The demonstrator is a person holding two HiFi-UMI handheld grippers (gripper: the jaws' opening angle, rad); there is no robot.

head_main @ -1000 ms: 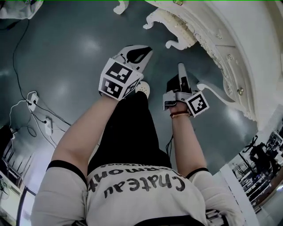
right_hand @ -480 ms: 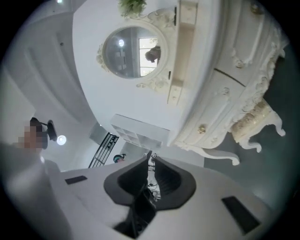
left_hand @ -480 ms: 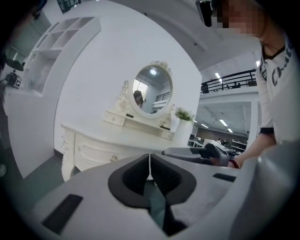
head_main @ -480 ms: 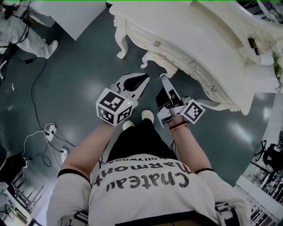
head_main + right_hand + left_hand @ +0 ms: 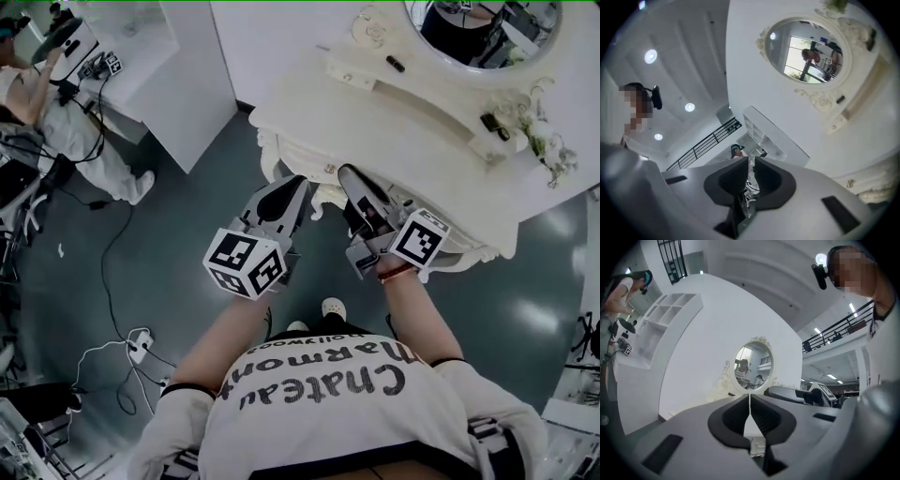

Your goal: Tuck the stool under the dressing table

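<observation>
Stool: not clearly visible; a carved white piece (image 5: 325,195) under the bench's (image 5: 422,141) near edge may be it. It lies just beyond and between both claws, equally near each. The left claw (image 5: 294,190) is closed and empty. The right claw (image 5: 354,183) has just been closing and holds nothing.

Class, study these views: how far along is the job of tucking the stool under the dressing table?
Seemingly done: only a carved white edge, probably the stool, shows beneath the front of the dressing table. In hand: nothing; the left tongs are shut and empty, the right tongs have just been closing, nothing between them. Left: at most, a check.
</observation>
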